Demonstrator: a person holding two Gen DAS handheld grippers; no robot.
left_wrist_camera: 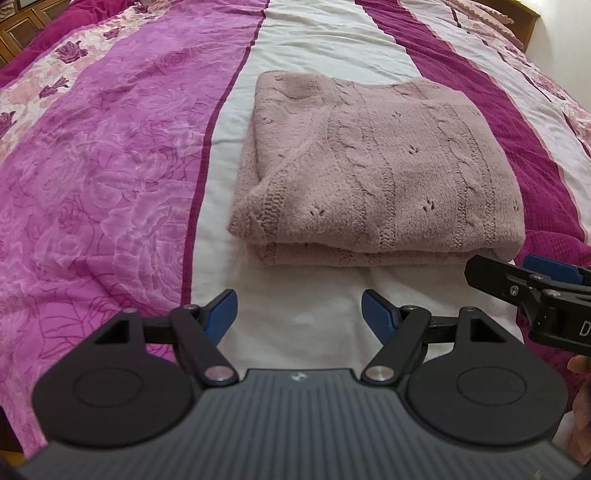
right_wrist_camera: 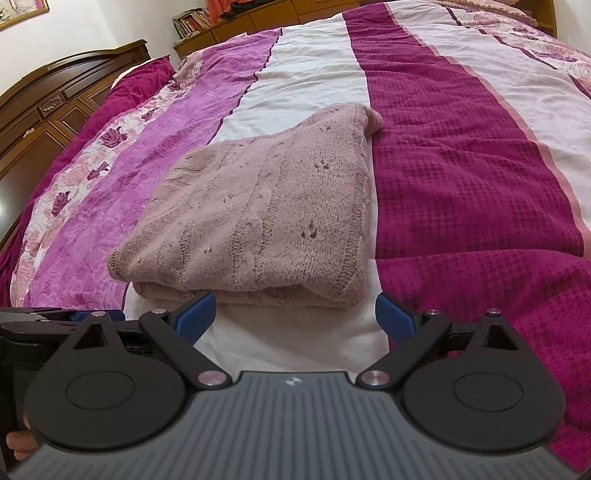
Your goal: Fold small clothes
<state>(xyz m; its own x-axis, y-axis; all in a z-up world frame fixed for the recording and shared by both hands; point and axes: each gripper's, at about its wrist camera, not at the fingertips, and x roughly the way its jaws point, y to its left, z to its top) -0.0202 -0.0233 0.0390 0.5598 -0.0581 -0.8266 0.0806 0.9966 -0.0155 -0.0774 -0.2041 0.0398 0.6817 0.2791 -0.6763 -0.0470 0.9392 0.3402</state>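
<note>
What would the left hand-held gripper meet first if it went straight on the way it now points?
Probably the bare white stripe of the bedspread, just short of the folded pink knit sweater. The left hand-held gripper stands open and angles downward; depth is unclear, so it might reach the sweater's near folded edge instead.

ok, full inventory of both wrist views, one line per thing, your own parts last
sweater: 1, dusty pink knit, folded, on the bedspread's white stripe
bedspread: 1, magenta, pink floral and white stripes, covers the bed
headboard: 1, dark brown wood, far left in right view
books: several, mixed colours, on a shelf beyond the bed
left claw: 1, black with blue pads, open, short of the sweater's near edge
right claw: 1, same colours, open, empty
</note>
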